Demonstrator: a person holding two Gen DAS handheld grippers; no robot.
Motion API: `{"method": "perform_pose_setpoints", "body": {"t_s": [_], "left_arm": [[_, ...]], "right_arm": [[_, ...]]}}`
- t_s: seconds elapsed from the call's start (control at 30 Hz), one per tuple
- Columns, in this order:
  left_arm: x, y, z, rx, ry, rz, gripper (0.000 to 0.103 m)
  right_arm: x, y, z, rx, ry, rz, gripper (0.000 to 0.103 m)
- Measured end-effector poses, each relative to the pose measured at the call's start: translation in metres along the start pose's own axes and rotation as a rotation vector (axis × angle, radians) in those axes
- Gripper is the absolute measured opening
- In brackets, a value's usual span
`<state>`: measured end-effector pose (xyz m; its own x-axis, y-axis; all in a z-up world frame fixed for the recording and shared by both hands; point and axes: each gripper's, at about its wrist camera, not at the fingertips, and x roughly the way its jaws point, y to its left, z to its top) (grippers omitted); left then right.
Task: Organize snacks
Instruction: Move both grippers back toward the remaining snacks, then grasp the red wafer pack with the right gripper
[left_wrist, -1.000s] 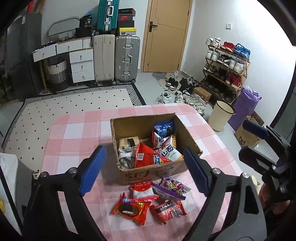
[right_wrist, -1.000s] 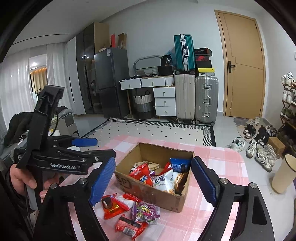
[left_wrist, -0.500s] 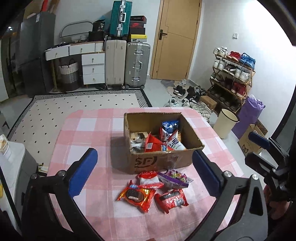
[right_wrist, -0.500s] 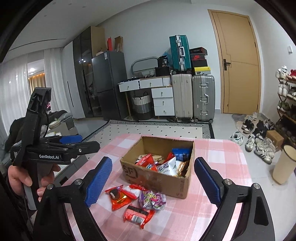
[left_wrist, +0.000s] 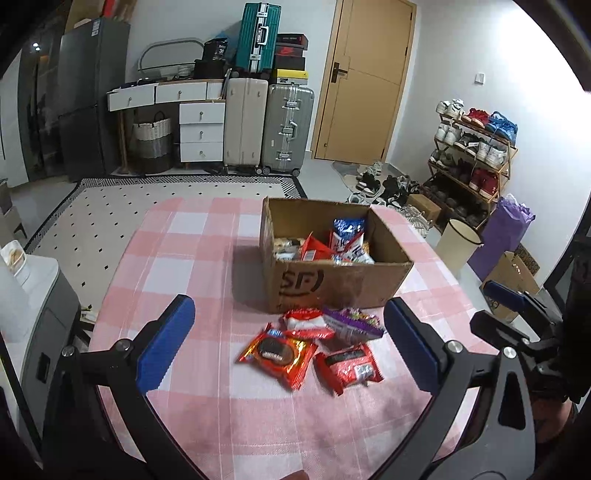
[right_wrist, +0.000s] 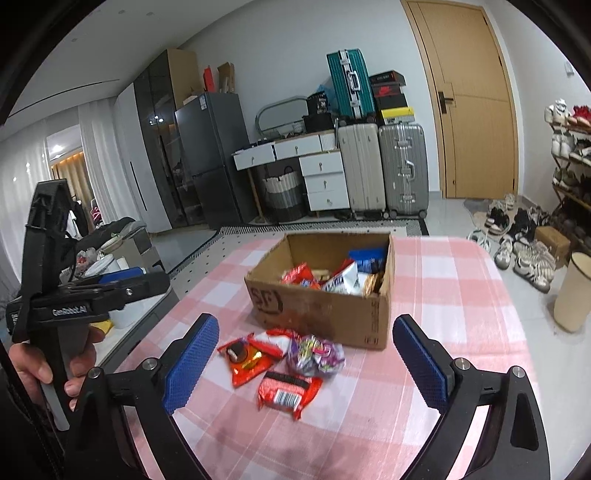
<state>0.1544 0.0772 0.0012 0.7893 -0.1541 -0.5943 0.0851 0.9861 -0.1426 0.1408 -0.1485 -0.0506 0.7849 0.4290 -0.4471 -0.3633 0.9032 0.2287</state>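
Observation:
A cardboard box (left_wrist: 343, 284) (right_wrist: 325, 314) with several snack packets inside stands on the pink checked tablecloth (left_wrist: 192, 258). In front of it lie loose packets: a red cookie packet (left_wrist: 279, 352) (right_wrist: 242, 356), a red-and-white one (left_wrist: 306, 321), a purple one (left_wrist: 351, 323) (right_wrist: 316, 354) and a red barcode packet (left_wrist: 349, 367) (right_wrist: 290, 393). My left gripper (left_wrist: 288, 347) is wide open above the loose packets, nothing between its pads. My right gripper (right_wrist: 303, 363) hovers short of the packets, its jaws still opening and holding nothing.
Suitcases (left_wrist: 267, 125) and white drawers (left_wrist: 201, 129) line the far wall beside a wooden door (left_wrist: 364, 81). A shoe rack (left_wrist: 476, 147), a cream bin (left_wrist: 458, 245) and a purple bag (left_wrist: 506, 236) stand right of the table. A grey unit (left_wrist: 33, 306) sits left.
Both grippers have drawn back from the box and sunk toward the table. Their jaws have spread wider. The loose packets now lie between the fingers in both views.

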Motion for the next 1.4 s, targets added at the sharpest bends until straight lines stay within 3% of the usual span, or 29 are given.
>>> {"method": "perform_pose_setpoints", "body": {"t_s": [0.43,1.07,1.27,1.33,1.4], "left_arm": [[0.034,0.021,-0.049,-0.031,0.072,0.024,0.102],[0.084,0.052,-0.094,-0.098,0.16,0.021,0.102],[0.088,0.063,-0.102,-0.13,0.186,0.014,0.102],[0.09,0.064,-0.103,-0.134,0.188,0.012,0.102],[0.09,0.064,-0.104,-0.136,0.184,0.003,0.102]], "right_arm": [[0.063,-0.002,-0.049,0.048,0.141,0.014,0.097],[0.163,0.017,-0.085,0.046,0.347,0.0,0.096],[0.182,0.031,-0.089,-0.022,0.367,-0.065,0.086],[0.185,0.035,-0.09,-0.043,0.368,-0.077,0.075],[0.187,0.04,-0.09,-0.078,0.368,-0.079,0.058]]}}
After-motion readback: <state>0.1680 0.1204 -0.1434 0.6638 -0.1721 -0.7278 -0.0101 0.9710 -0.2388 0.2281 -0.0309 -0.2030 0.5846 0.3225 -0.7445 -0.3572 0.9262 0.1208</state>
